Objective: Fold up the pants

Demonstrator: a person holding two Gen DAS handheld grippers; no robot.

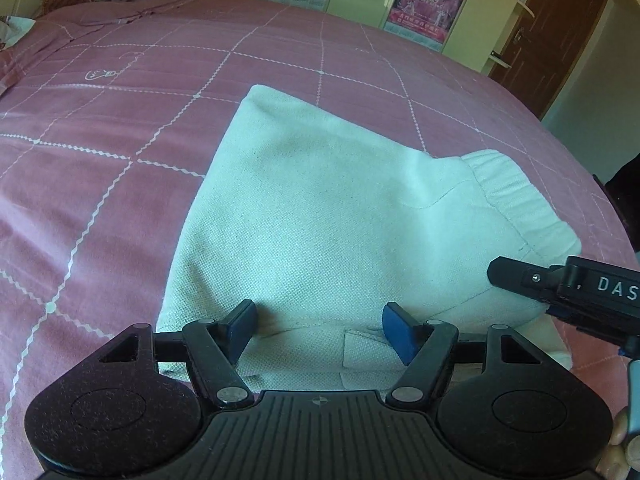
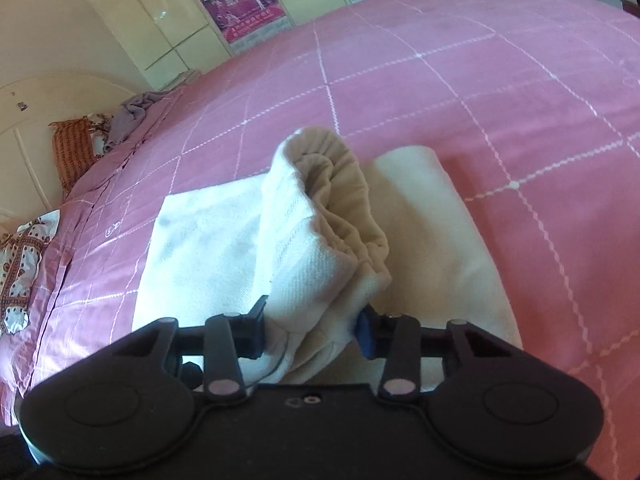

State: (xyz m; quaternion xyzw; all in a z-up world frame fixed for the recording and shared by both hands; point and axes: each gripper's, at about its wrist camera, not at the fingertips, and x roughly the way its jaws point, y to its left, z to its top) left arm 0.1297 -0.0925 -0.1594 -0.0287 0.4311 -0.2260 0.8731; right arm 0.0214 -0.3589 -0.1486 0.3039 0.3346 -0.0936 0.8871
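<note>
Cream white pants (image 1: pixel 320 200) lie folded on the pink checked bedspread (image 1: pixel 120 140), elastic waistband (image 1: pixel 516 196) to the right. My left gripper (image 1: pixel 320 320) is open above the pants' near edge; its blue pads straddle the cloth without pressing it. One finger (image 1: pixel 516 278) of the right gripper enters from the right at the waistband corner. In the right wrist view the right gripper (image 2: pixel 312 328) is shut on a bunched fold of the pants (image 2: pixel 208 240), and the gathered waistband (image 2: pixel 344 184) stands up above the jaws.
The bedspread (image 2: pixel 480 80) stretches wide around the pants. Patterned pillows (image 2: pixel 20 272) and a grey cloth (image 2: pixel 136 112) lie at the bed's head. A wardrobe with posters (image 1: pixel 424 0) and a brown door (image 1: pixel 560 40) stand beyond. A hand's fingers (image 1: pixel 624 440) show bottom right.
</note>
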